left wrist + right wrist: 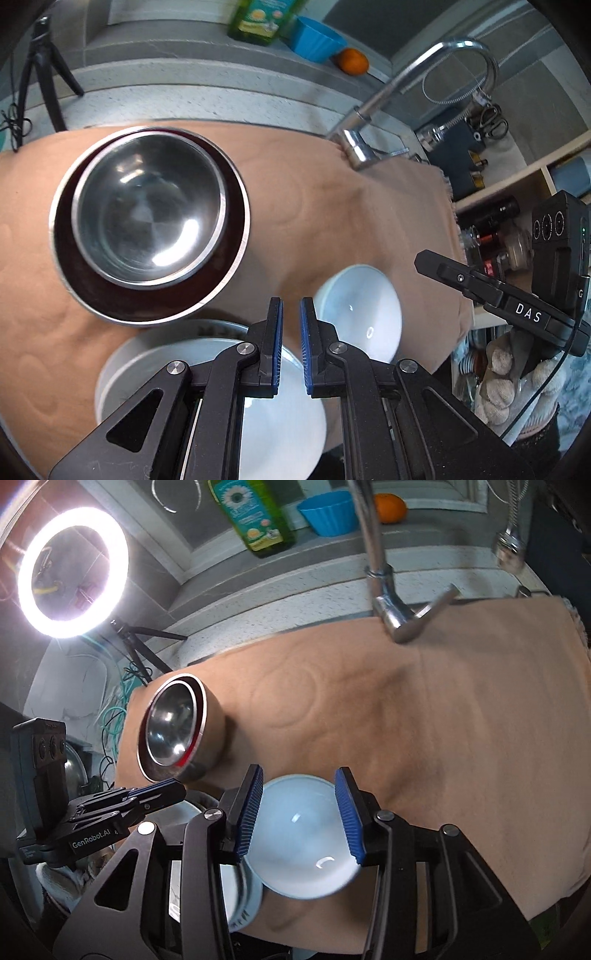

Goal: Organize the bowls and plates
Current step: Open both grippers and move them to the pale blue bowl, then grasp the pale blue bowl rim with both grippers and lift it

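Bowls sit on the tan cloth (461, 701): a steel bowl (147, 210) nested inside a larger dark-lined bowl (229, 266), with a white bowl (301, 830) near it, toward the faucet (391, 609) side. Beside the white bowl lie white plates (280, 417). The right gripper (301, 810) is spread above the white bowl, apparently without touching it. The left gripper (291, 343), pads nearly pressed together and empty, hangs over the plates.

My left gripper (291, 325), jaws nearly closed and empty, above a white plate (280, 417); nested steel bowls (147, 218) beyond on tan cloth (332, 206).
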The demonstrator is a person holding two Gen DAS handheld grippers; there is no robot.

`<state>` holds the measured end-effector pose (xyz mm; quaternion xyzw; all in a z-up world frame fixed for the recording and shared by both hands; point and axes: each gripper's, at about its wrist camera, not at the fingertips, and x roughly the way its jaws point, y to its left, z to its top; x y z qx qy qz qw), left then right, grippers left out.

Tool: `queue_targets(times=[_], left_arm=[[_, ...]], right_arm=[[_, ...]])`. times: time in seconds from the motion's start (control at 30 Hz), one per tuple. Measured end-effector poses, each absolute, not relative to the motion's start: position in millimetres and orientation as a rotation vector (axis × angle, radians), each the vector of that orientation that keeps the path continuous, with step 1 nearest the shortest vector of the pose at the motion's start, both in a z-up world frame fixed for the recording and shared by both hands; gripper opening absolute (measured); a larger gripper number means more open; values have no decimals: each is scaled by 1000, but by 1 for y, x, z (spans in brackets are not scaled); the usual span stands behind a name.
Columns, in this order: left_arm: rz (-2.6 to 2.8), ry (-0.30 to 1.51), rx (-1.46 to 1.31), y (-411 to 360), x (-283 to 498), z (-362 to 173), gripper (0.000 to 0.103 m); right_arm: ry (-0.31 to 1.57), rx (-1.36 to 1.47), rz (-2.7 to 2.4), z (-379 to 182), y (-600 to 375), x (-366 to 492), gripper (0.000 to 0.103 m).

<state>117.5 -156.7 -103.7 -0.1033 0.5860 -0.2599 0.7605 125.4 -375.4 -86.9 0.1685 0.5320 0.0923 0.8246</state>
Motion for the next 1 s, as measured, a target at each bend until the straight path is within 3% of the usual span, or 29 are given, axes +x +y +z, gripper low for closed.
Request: queue_targets(times=[0.87,1.0], left_arm=[[-569,1348,-145,-197,109,-132,8],[-571,1357,-132,-198,109,-137,8]], right_arm=[[1227,472,175,-150,-405,88,42],[1241,485,178,-158,-406,87,27]])
